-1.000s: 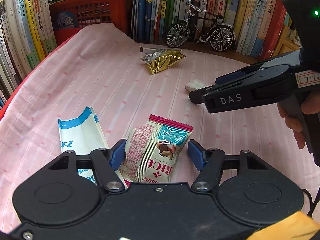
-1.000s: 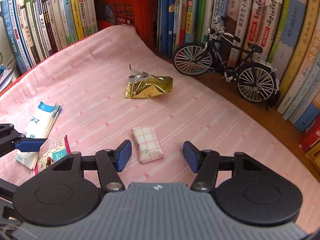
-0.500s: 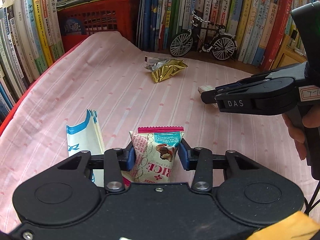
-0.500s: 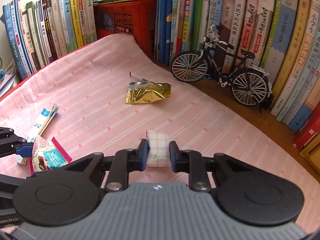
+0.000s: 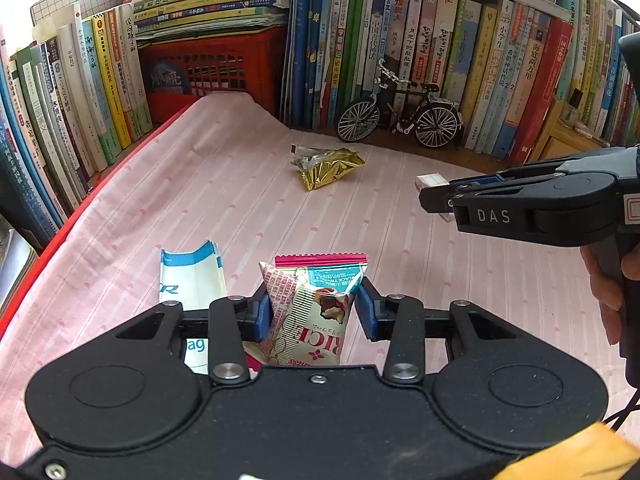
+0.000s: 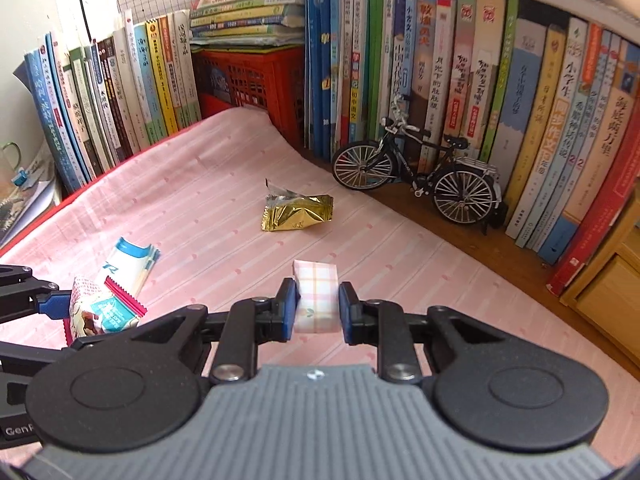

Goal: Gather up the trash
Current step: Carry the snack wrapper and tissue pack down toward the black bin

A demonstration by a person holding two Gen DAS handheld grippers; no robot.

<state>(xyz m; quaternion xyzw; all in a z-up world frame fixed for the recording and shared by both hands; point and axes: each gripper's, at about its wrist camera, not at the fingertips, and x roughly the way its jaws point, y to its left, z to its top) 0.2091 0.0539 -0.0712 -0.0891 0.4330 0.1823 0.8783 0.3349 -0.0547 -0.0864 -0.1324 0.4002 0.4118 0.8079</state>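
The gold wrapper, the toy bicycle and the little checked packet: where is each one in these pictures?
gold wrapper [image 6: 298, 213], right wrist view, middle of its crinkled foil face.
toy bicycle [image 6: 464, 190], right wrist view, on its rear wheel.
checked packet [image 6: 317, 298], right wrist view, its face between the blue pads.

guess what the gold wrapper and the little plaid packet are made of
Gold wrapper: likely metallised foil film; mirror-like glints, sharp creases, silver inside at the torn end. Plaid packet: looks like soft matte plastic or paper, no glare; can't tell which.

Open cloth [image 6: 208, 184] ahead of me; gold wrapper [image 6: 298, 216] mid-path, bicycle [image 6: 420, 168] and books [image 6: 520, 92] wall the back.
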